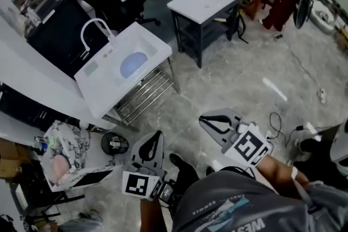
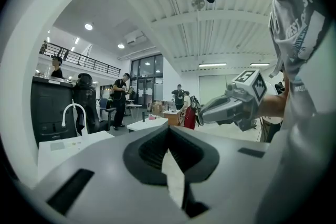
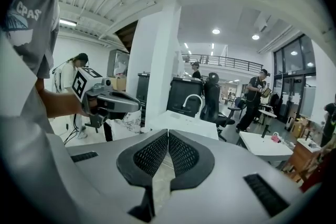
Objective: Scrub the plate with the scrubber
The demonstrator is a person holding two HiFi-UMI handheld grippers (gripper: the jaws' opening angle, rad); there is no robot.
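- Head view is showing a pale blue plate [image 1: 133, 64] lying in the basin of the white sink [image 1: 103, 92], below its curved tap [image 1: 91, 27] and well apart from both tools.
- No scrubber is showing clearly in any view; a pinkish thing [image 1: 58, 164] on the marbled bench [image 1: 76, 141] at lower left is too blurred to name.
- Left tool [image 1: 156, 136] is carrying nothing, its jaws pressed together, and it is pointing roughly toward the sink across the floor.
- Right tool [image 1: 205, 119] is likewise closed on nothing.
- By my judgement the approach is the step in hand. It is calling for finding the scrubber first, spreading one tool's jaws before reaching it, and keeping the other free to steady the plate in the basin.
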